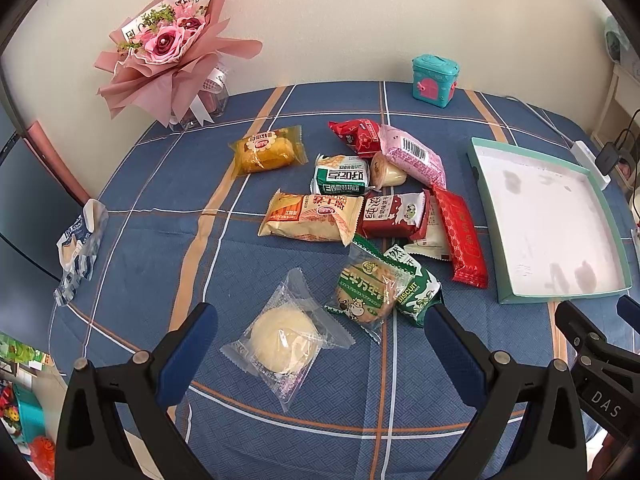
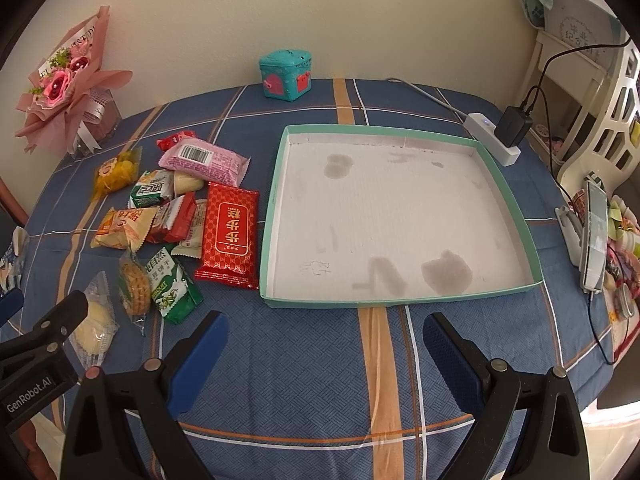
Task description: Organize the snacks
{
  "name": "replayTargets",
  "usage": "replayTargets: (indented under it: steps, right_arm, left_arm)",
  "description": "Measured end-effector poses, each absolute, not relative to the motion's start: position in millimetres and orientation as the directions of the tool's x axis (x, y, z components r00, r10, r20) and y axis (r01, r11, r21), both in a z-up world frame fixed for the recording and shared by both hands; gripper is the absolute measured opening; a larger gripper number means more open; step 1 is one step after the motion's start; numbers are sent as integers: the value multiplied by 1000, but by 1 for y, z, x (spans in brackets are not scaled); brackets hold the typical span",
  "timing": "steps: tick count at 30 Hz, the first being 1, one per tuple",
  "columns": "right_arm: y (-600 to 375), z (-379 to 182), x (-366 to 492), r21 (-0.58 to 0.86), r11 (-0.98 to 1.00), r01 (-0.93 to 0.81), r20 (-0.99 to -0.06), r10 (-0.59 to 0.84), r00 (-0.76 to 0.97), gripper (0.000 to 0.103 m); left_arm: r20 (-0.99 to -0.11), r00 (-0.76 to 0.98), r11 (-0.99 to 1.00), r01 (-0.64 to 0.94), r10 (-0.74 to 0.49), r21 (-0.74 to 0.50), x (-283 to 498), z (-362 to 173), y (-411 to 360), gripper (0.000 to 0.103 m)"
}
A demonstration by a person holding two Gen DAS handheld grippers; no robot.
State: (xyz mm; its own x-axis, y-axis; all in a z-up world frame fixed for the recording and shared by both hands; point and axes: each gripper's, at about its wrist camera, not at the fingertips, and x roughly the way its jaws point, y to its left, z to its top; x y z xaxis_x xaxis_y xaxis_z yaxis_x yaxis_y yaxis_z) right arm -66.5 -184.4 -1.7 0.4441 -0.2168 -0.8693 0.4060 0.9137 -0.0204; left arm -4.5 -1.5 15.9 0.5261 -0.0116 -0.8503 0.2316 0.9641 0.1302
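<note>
Several wrapped snacks lie in a loose pile on the blue plaid tablecloth (image 1: 304, 432): a clear-wrapped pale bun (image 1: 285, 340), a green cookie pack (image 1: 366, 290), a long red pack (image 1: 460, 236), a pink pack (image 1: 414, 156) and a yellow cake (image 1: 266, 151). A shallow teal-rimmed white tray (image 2: 472, 142) sits right of the pile and holds nothing. My left gripper (image 1: 320, 344) is open above the bun. My right gripper (image 2: 326, 356) is open and empty just in front of the tray. The red pack (image 2: 229, 236) lies beside the tray's left wall.
A pink bouquet in a glass (image 1: 172, 48) stands back left, a teal toy box (image 1: 434, 80) at the back. A power strip with charger (image 2: 498, 136) and a phone on a stand (image 2: 594, 236) lie right of the tray. A crumpled wrapper (image 1: 80, 244) lies far left.
</note>
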Motion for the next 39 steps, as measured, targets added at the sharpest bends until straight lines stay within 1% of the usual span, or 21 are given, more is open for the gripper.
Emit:
replayTargets:
  steps: [39]
  right_arm:
    - [-181, -4, -66, -30, 916, 400, -870, -221, 441, 99]
  left_arm:
    - [-849, 528, 964, 237, -23, 122, -8, 13, -2, 103]
